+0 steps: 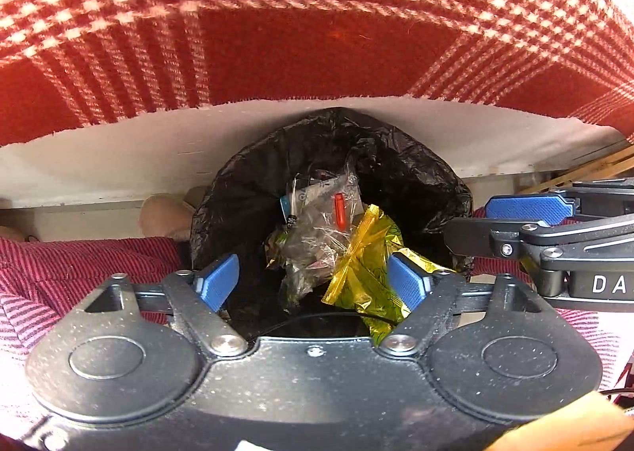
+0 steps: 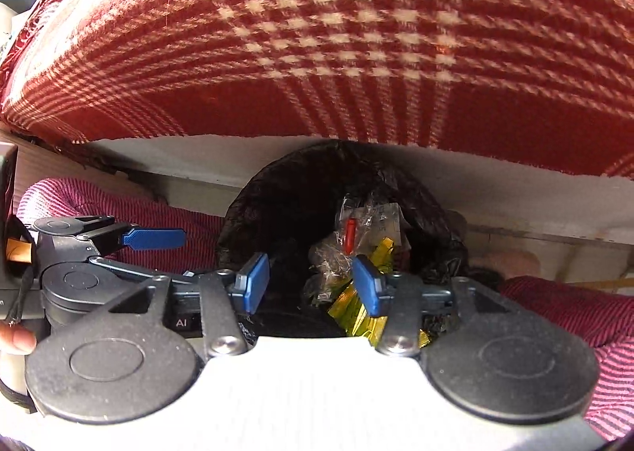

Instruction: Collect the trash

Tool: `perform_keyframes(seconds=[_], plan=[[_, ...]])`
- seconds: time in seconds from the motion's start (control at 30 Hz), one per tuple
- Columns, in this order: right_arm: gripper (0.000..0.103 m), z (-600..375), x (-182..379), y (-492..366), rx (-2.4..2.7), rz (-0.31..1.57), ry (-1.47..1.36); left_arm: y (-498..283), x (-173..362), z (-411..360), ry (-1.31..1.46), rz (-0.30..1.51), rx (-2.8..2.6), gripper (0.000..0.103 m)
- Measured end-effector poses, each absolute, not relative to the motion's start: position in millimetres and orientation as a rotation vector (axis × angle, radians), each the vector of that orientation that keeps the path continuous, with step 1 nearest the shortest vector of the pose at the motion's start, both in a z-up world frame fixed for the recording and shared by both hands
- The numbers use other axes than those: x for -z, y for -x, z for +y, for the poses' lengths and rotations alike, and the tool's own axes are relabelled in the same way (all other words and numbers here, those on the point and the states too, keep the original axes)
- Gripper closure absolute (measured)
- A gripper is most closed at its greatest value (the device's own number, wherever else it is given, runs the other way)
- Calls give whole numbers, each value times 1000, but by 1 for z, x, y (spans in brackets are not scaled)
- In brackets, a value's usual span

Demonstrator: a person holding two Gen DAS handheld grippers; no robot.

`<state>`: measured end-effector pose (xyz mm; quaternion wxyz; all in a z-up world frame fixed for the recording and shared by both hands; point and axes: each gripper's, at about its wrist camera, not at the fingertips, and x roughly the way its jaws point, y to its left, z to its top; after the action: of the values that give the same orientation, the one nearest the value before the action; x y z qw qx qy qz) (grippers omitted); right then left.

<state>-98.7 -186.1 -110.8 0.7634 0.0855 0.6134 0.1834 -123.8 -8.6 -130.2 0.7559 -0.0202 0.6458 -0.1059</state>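
Wrappers (image 1: 358, 276) inside black bin bag (image 1: 420, 173)

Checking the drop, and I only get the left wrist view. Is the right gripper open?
Observer: Yes. The right gripper is open, with nothing pressed between its pads.
Operator: What lies under it?
Observer: The mouth of the black bag, seen straight between its fingers.
Operator: Is any trash stuck to it?
Observer: I see none on the pads. A yellow wrapper lies in the bag just behind one finger, but I cannot tell if they touch.
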Motion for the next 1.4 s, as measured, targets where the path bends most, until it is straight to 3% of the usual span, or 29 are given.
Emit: perform_keyframes(seconds=[0.47, 0.6, 1.4], plan=[[39, -185, 105, 100, -381, 1332, -159, 125, 127, -11, 3, 1396, 196, 8], [38, -186, 104, 101, -383, 1330, -154, 126, 126, -10, -16, 1389, 179, 0], [38, -187, 104, 103, -371, 1334, -154, 128, 125, -15, -58, 1382, 177, 0]])
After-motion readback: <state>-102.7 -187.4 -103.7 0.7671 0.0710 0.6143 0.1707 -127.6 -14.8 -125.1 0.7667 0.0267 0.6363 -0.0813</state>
